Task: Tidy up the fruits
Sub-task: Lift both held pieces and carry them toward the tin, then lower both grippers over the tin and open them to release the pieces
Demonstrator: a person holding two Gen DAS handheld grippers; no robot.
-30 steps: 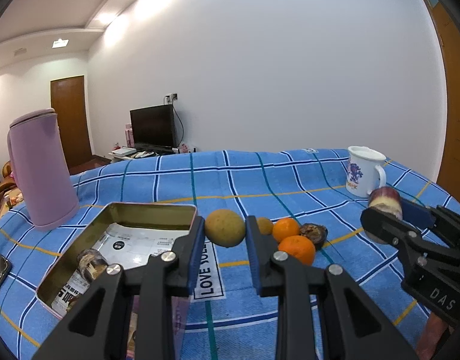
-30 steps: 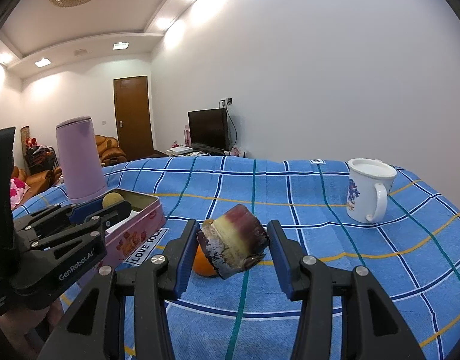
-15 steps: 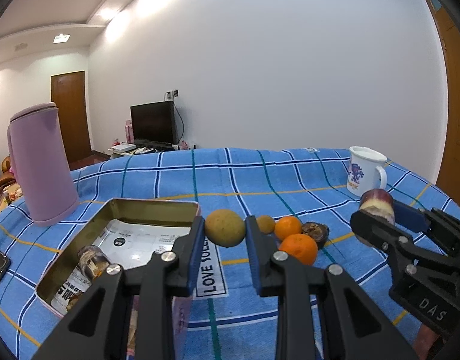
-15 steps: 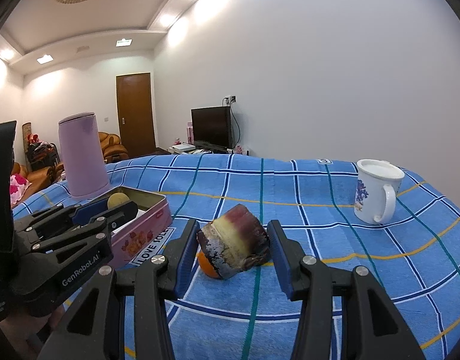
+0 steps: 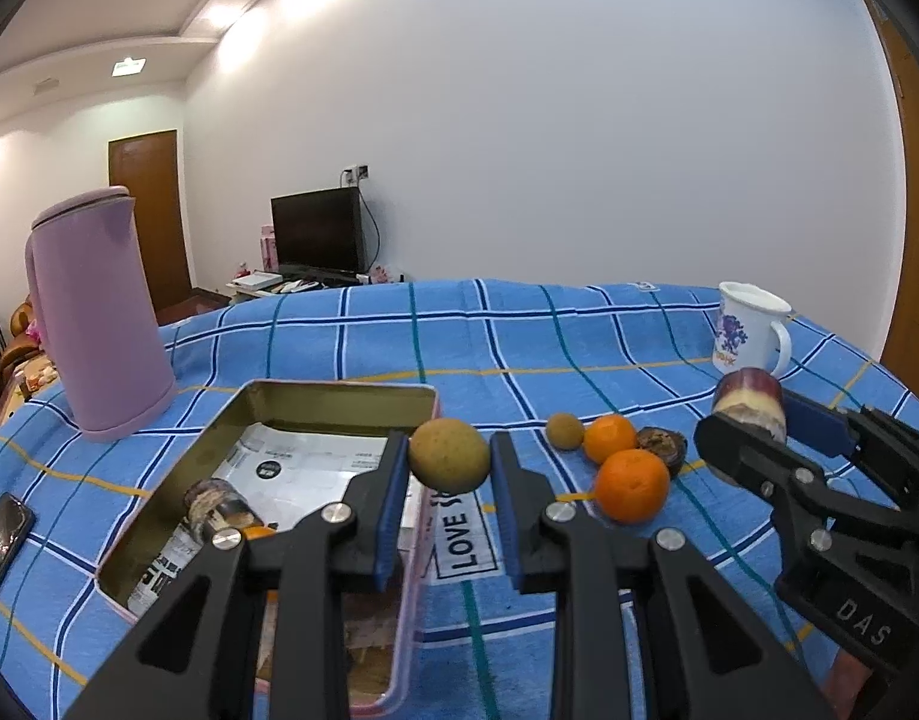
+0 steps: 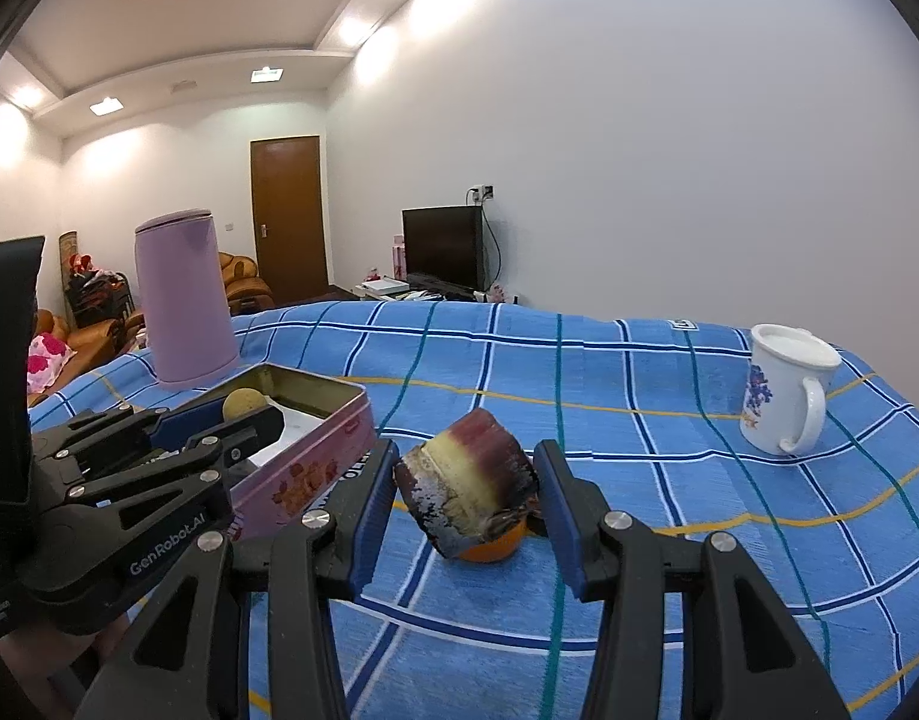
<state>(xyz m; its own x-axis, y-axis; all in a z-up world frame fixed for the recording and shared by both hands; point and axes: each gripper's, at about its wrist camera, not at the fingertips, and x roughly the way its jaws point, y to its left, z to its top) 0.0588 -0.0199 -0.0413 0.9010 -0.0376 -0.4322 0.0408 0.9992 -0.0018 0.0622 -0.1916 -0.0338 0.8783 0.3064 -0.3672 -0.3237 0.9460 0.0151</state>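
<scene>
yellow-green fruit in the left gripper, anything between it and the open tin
Nothing visible blocks it. The left gripper holds the yellow-green fruit right over the tin's near right rim. The tin is open and holds only a sugarcane piece at its near left and paper lining; the middle is free.

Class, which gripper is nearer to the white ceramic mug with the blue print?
The right. The right gripper, clamped on a purple-skinned sugarcane chunk, is just short of the mug; the left gripper, holding a round yellow-brown fruit, hovers over the tin.
</scene>
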